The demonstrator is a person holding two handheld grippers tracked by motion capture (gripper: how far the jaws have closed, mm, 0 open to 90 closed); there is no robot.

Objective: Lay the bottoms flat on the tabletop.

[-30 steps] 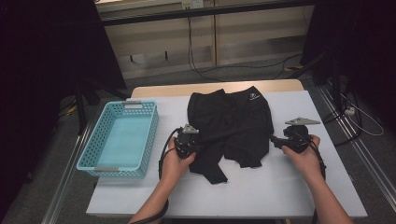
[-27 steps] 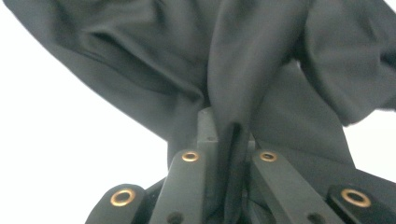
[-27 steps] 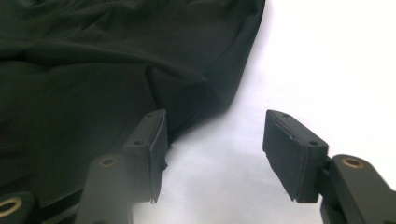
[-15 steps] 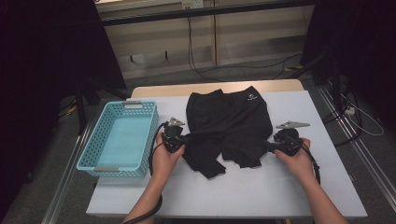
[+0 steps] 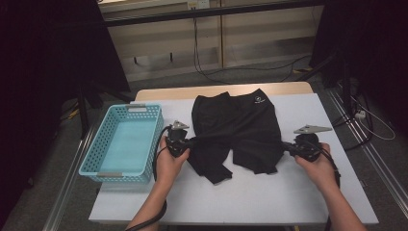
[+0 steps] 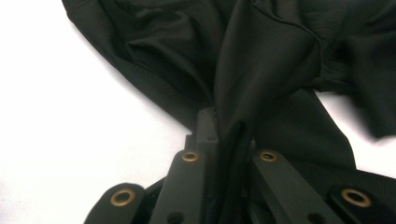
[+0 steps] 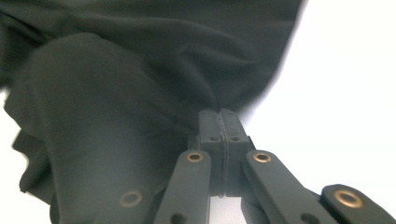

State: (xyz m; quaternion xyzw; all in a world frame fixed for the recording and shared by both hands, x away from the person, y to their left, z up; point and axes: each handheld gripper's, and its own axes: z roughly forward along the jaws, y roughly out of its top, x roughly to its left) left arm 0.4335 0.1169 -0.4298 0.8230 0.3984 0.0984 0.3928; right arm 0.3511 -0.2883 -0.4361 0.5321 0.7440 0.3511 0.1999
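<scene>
L gripper (image 5: 188,142): jaws clamped tight on a fold of the black shorts (image 5: 238,130), at the garment's left edge. In the left gripper view the cloth (image 6: 261,70) runs down between the two jaws and bunches up right at the tips.

R gripper (image 5: 288,146): jaws have just been closing, now pressed together w/ the shorts' right edge pinched between them. In the right gripper view the tips (image 7: 219,122) meet flat, fabric (image 7: 116,116) gathered at the very end; only a thin bit of cloth is caught.

Shorts lie on the white table (image 5: 308,202), mid-table, roughly flat, waistband w/ small white logo toward the far side, leg ends toward the person. Cloth is drawn between the two grippers, creased near the L one.

Basket (image 5: 102,144): light blue plastic, perforated walls, sits at the table's left edge, just beside the L gripper, apart from the shorts. Nothing inside it, bare bottom visible.
</scene>
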